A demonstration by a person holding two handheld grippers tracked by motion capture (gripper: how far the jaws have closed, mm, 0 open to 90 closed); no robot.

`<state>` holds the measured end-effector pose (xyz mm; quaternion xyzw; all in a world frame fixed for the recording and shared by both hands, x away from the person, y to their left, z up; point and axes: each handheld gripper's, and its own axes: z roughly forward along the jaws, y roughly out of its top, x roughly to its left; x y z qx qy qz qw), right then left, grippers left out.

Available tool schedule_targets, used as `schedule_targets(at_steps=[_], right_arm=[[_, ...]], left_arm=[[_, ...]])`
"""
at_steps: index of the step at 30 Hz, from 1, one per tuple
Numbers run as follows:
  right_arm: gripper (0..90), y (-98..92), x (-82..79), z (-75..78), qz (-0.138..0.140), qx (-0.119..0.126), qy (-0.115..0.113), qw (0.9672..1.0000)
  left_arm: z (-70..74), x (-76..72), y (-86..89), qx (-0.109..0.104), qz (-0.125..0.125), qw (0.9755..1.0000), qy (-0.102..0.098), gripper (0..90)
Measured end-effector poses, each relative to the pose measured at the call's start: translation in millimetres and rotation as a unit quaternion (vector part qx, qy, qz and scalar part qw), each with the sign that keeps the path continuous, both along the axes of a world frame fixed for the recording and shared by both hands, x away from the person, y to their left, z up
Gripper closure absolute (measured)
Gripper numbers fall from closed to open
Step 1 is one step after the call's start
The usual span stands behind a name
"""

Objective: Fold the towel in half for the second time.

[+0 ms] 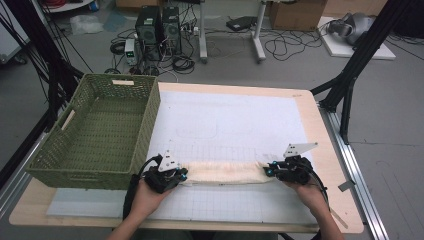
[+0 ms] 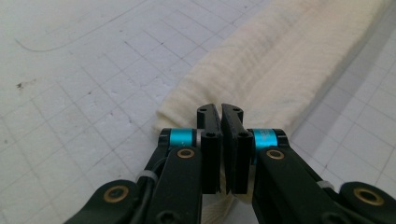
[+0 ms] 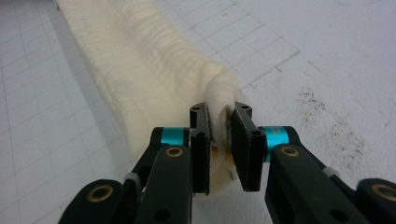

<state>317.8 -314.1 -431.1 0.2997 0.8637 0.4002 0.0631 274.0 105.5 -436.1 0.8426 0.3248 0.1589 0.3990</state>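
a cream towel (image 1: 225, 173), folded into a long narrow band, is laid across the near part of the white gridded mat (image 1: 235, 125), parallel to the table's front edge. its left end is pinched by the left gripper (image 1: 183, 176); in the left gripper view the jaws are seen pressed almost together on a thin edge of the cloth (image 2: 280, 60). its right end is clamped by the right gripper (image 1: 268, 171); in the right gripper view a thicker bunch of the fabric (image 3: 154, 70) is squeezed between the jaws. a green woven basket (image 1: 150, 107) is stood on the table's left side, just beside the left gripper. the wooden table (image 1: 325, 150) edge is shown around the mat.
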Motion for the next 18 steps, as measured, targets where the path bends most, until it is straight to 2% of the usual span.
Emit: schedule_targets(at_steps=[9,13,16,18], right_arm=[[78.4,9.6,12.9,6.6,0.009,0.002,-0.004,0.9999],[78.0,13.7,18.1,0.6,0.012,-0.011,0.007,0.9998],[77.3,12.6,19.1,-0.4,0.010,-0.012,0.008,0.9998],[73.3,10.1,18.7,0.4,0.006,-0.008,0.009,0.9999]], left_arm=[[1.7,-12.1,8.4,-0.005,0.004,1.0000,0.003,86.1],[-1.4,-11.2,10.1,-0.008,0.006,0.9999,0.006,86.0],[-2.4,-8.0,8.3,-0.013,0.007,0.9999,0.007,85.5],[-0.7,-5.7,8.0,-0.021,0.009,0.9997,0.002,81.5]])
